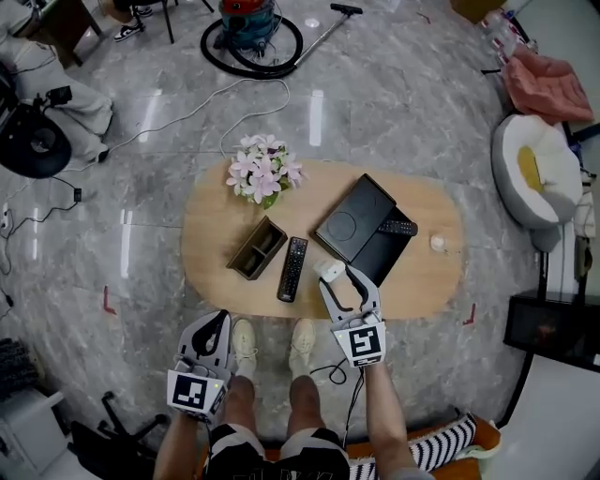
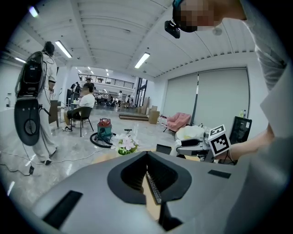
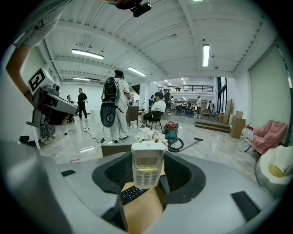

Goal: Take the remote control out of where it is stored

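My right gripper (image 1: 336, 276) hangs over the near edge of the oval wooden table (image 1: 431, 281), shut on a white remote control (image 1: 330, 271). In the right gripper view the white remote (image 3: 147, 161) stands upright between the jaws of the right gripper (image 3: 147, 172), keypad facing the camera. A black remote (image 1: 292, 268) lies flat on the table beside a brown open holder box (image 1: 256, 248); it also shows as the black remote (image 3: 132, 193) below the jaws. My left gripper (image 1: 212, 330) is held off the table's near side, shut and empty.
A pot of pink flowers (image 1: 263, 169) stands at the table's far left. A black box with its lid (image 1: 356, 223) carries another black remote (image 1: 397, 227); a small white object (image 1: 437, 243) lies to its right. A vacuum cleaner (image 1: 249, 28) and cables lie on the floor beyond.
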Motion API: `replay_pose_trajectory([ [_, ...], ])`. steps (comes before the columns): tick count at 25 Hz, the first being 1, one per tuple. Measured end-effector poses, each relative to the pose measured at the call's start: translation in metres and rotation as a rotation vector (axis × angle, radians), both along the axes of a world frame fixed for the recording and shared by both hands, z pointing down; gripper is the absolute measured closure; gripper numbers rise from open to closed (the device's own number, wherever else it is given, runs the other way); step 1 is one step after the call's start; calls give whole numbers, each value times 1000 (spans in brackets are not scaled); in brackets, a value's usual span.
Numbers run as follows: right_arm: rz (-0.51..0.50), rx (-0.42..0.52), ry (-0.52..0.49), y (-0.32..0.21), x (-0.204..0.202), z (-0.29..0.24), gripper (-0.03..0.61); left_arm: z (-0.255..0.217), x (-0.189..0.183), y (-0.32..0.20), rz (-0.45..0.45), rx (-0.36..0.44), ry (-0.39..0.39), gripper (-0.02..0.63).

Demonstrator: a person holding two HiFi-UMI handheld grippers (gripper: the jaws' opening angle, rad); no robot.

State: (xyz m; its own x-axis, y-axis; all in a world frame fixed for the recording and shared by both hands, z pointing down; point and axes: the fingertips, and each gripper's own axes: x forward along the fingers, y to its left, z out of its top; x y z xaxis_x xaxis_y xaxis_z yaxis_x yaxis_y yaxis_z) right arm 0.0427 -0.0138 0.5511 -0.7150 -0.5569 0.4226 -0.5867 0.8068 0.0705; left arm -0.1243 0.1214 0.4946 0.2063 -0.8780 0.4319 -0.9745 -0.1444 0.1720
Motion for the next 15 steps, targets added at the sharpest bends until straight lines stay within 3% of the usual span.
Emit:
replay_pose_trajectory([
  [15,77,-75,26,34,50,55,356,27,40,-3,89,-27,9,606],
])
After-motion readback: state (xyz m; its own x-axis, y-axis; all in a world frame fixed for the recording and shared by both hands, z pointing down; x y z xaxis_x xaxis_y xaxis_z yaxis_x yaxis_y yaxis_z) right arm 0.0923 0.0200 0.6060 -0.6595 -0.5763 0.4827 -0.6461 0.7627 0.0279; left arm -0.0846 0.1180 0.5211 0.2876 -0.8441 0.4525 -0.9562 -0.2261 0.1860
